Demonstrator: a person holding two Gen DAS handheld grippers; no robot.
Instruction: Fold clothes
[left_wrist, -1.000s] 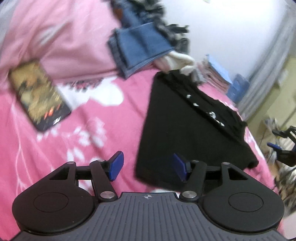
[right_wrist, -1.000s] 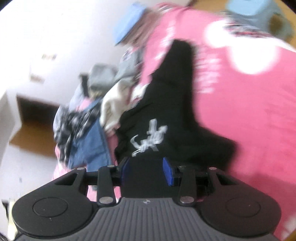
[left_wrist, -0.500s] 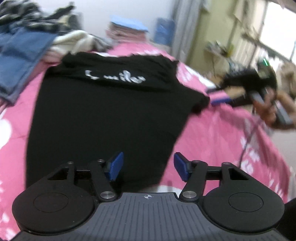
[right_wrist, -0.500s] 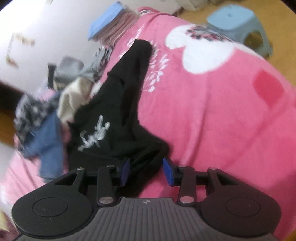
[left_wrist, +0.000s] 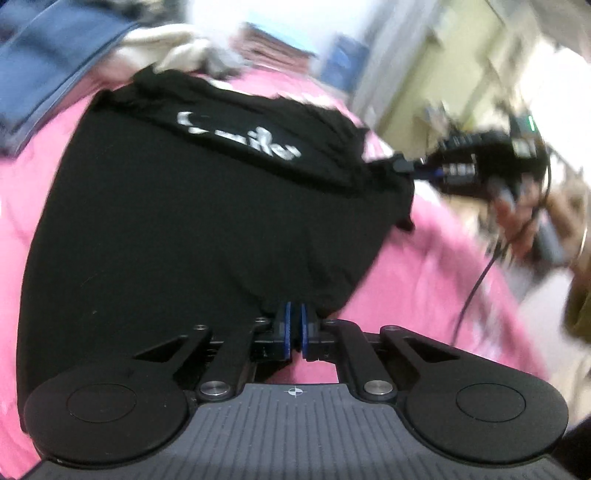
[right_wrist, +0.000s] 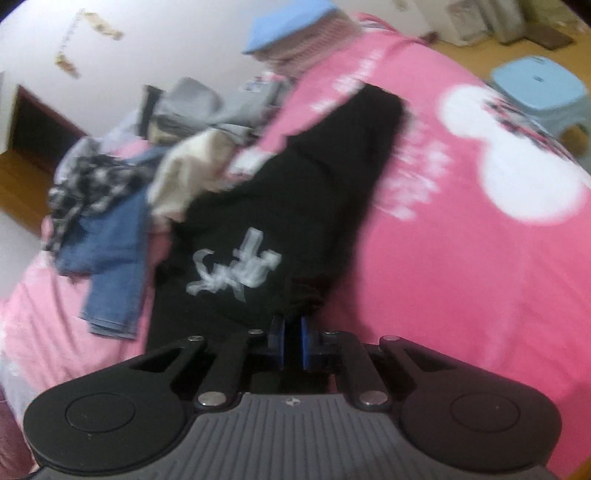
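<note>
A black T-shirt with white lettering lies spread on the pink bed cover. My left gripper is shut on the shirt's near hem edge. In the right wrist view the same black T-shirt stretches away, its white print near me. My right gripper is shut on a bunched sleeve or side edge of the shirt. The right gripper also shows in the left wrist view at the shirt's far right corner.
A pile of clothes lies at the bed's far side: blue jeans, a cream garment, grey and checked pieces. Folded items with a blue top sit by the wall. A light blue stool stands on the floor beside the bed.
Both grippers were open half a second ago and have closed on the shirt's edges. The left view has moved in closer to the hem.
</note>
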